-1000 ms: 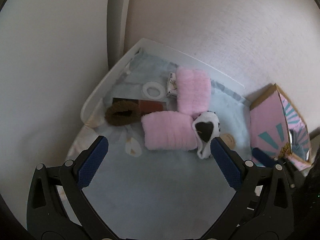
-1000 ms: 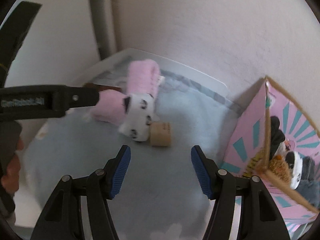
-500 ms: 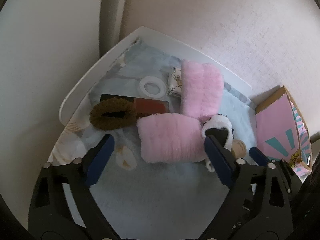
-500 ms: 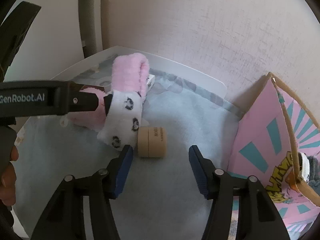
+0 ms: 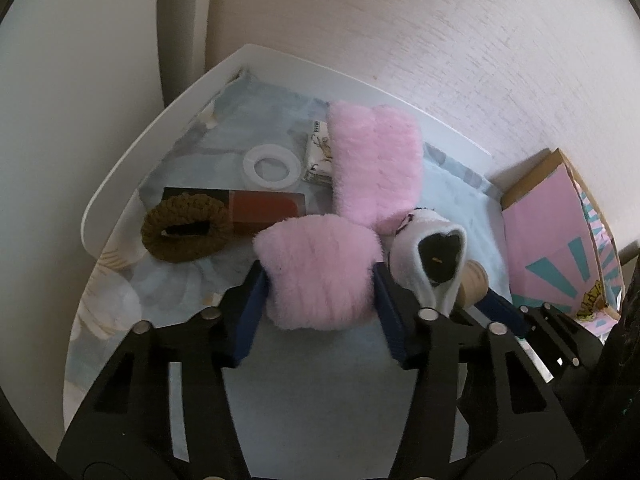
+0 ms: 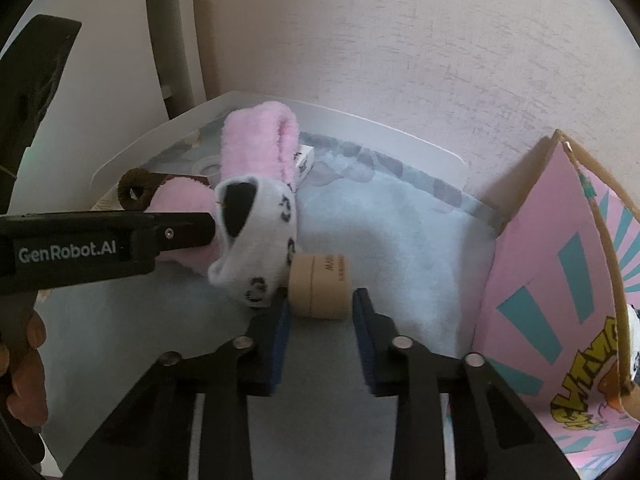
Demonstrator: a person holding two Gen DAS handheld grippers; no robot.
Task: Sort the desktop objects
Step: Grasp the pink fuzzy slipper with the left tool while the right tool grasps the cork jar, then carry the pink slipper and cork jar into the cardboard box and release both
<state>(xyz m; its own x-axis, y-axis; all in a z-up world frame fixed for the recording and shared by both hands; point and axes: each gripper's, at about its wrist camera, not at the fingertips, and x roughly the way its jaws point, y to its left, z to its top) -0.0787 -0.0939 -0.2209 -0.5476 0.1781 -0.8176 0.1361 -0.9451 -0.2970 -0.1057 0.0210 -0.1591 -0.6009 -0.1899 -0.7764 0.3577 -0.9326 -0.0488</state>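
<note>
Desktop clutter lay on a pale blue cloth (image 5: 168, 280) in the corner of a white table (image 5: 120, 184): two pink fluffy socks, a spotted white sock (image 6: 260, 240), a brown scrunchie (image 5: 186, 228), a tape ring (image 5: 272, 166) and a small tan jar (image 6: 320, 288) on its side. I had my left gripper (image 5: 320, 300) tilted steeply down, its jaws just closing, blue pads now pressing both sides of the nearer pink sock (image 5: 318, 272), which bulged between them. My right gripper (image 6: 320, 320), likewise angled down, had been closing around the jar; pads sat just beside its ends, whether touching I could not tell. Pairing both grabs probably saved a trip to the pink box (image 6: 560, 280) standing open at right.
</note>
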